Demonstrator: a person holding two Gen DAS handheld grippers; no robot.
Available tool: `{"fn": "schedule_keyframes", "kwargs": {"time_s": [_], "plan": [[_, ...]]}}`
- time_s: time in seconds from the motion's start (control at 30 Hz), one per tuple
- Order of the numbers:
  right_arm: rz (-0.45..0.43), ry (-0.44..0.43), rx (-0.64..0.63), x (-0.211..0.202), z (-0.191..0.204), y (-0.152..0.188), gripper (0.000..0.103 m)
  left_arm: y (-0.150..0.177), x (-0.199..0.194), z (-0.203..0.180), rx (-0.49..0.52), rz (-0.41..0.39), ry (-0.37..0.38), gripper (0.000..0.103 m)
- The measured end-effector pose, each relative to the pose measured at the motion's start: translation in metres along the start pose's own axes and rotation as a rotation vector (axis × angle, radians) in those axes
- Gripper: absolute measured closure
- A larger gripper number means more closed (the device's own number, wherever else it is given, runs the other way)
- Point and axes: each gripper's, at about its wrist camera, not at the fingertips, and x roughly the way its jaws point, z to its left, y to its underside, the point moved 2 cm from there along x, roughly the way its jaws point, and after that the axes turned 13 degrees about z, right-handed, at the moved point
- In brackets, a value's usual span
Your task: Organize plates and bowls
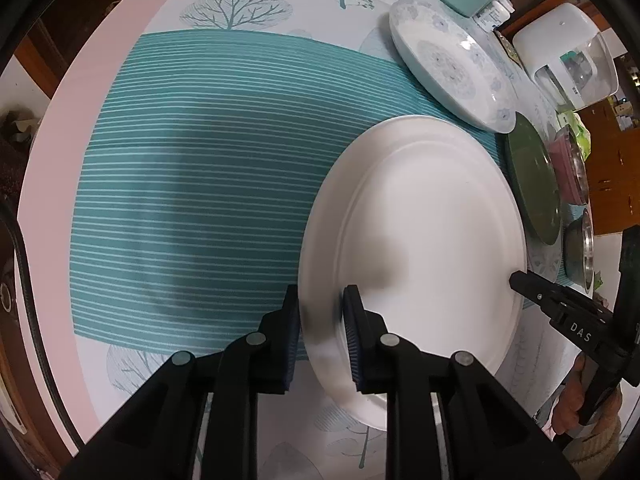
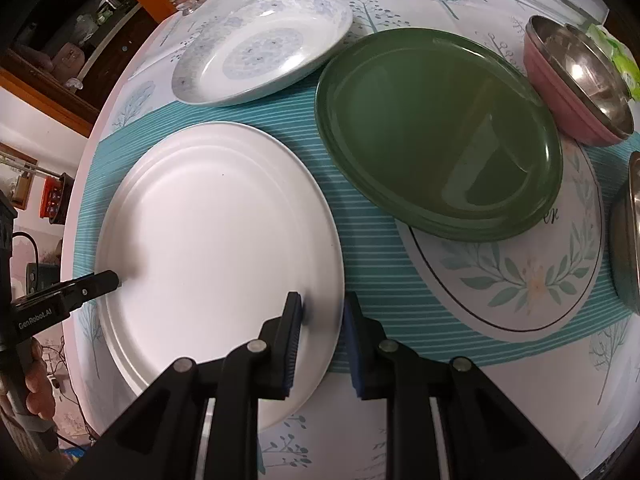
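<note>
Right-wrist view showed me my left gripper (image 2: 116, 280) and right gripper (image 2: 322, 312) clamped on opposite rims of the white plate (image 2: 224, 232) on the striped mat (image 2: 360, 256), other dishes still unstacked.

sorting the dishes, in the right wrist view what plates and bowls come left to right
plain white round plate → dark green round plate → pink bowl with steel lining
</note>
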Motion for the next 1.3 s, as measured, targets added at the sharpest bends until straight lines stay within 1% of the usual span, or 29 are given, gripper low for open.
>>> {"fn": "schedule_keyframes", "kwargs": {"time_s": [0.1, 0.27, 0.33, 0.5, 0.67, 0.83, 0.93, 1.07, 1.17, 1.3], "plan": [[-0.004, -0.010, 0.004, -0.001, 0.001, 0.000, 0.082, 0.004, -0.006, 0.000, 0.006, -0.013, 0.016, 0.085], [-0.007, -0.054, 0.011, -0.009, -0.004, 0.004, 0.082, 0.009, -0.018, 0.000, -0.004, -0.024, 0.052, 0.086], [-0.011, -0.065, 0.014, -0.014, -0.005, 0.007, 0.082, 0.013, -0.025, 0.003, -0.002, -0.028, 0.057, 0.086], [-0.023, -0.070, 0.028, -0.030, -0.011, 0.020, 0.082, 0.028, -0.043, -0.009, 0.019, -0.045, 0.065, 0.086], [-0.039, -0.056, 0.056, -0.053, -0.024, 0.038, 0.082, 0.042, -0.061, -0.036, 0.062, -0.069, 0.056, 0.086], [-0.075, -0.045, 0.068, -0.079, -0.041, 0.060, 0.082, 0.066, -0.072, -0.071, 0.105, -0.087, 0.032, 0.086], [-0.078, -0.033, 0.075, -0.089, -0.057, 0.072, 0.082, 0.077, -0.069, -0.095, 0.116, -0.091, 0.024, 0.086], [-0.060, -0.034, 0.070, -0.096, -0.083, 0.087, 0.082, 0.100, -0.061, -0.121, 0.117, -0.096, -0.001, 0.085], [-0.045, -0.018, 0.055, -0.096, -0.103, 0.097, 0.082, 0.112, -0.040, -0.141, 0.095, -0.067, -0.002, 0.085], [-0.017, 0.011, 0.041, -0.091, -0.131, 0.110, 0.082, 0.125, -0.014, -0.158, 0.076, -0.034, -0.007, 0.084]]}}
